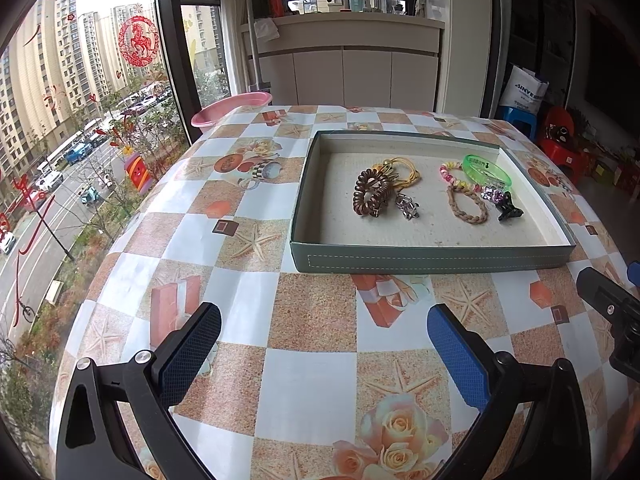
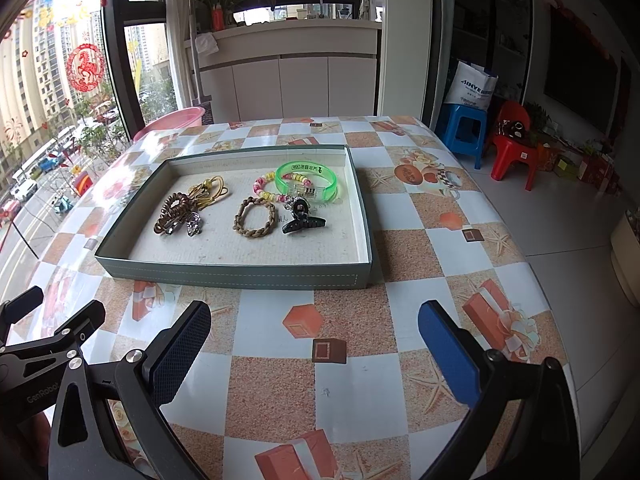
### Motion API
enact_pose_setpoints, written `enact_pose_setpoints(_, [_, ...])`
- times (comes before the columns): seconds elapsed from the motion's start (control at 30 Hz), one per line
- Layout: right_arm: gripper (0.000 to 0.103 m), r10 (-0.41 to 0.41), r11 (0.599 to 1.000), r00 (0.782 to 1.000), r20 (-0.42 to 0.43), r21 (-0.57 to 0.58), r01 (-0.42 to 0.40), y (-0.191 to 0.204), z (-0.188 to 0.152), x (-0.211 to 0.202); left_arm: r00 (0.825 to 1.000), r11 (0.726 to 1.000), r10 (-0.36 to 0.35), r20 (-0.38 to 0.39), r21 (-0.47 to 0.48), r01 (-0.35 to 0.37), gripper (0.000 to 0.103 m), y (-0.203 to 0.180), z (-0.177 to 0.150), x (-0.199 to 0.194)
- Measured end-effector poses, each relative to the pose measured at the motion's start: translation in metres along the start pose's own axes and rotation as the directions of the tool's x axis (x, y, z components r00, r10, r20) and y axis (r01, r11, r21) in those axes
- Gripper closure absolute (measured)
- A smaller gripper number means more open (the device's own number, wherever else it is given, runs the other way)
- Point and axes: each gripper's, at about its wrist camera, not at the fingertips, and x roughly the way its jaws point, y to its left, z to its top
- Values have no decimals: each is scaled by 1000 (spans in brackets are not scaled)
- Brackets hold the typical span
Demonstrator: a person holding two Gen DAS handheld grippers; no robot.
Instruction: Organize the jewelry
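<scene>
Lying in tray (image 2: 224,276) beyond both parted tongs (image 2: 314,332): jewelry (image 2: 256,216).

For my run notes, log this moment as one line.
left gripper: open, empty | right gripper: open, empty | tray: holds green bangle, braided band, black claw clip, coil tie

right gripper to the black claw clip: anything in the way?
Only the tray's near wall. The right gripper is open over bare tablecloth in front of the tray, and the claw clip lies inside, touching the beaded bracelet. Clearing the wall from above looks unobstructed.
</scene>
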Motion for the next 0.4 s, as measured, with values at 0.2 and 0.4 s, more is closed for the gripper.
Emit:
enact_pose_setpoints(0.2, [0,-1,1000,1000,0,-1,1,0,0,0,1000,1000,-3,-1,1,3,0,-1,0,0])
enact_pose_setpoints(0.4, [0,-1,1000,1000,-1,0,1,0,-1,0,1000,1000,-10,1,-9,10,0,1,0,1])
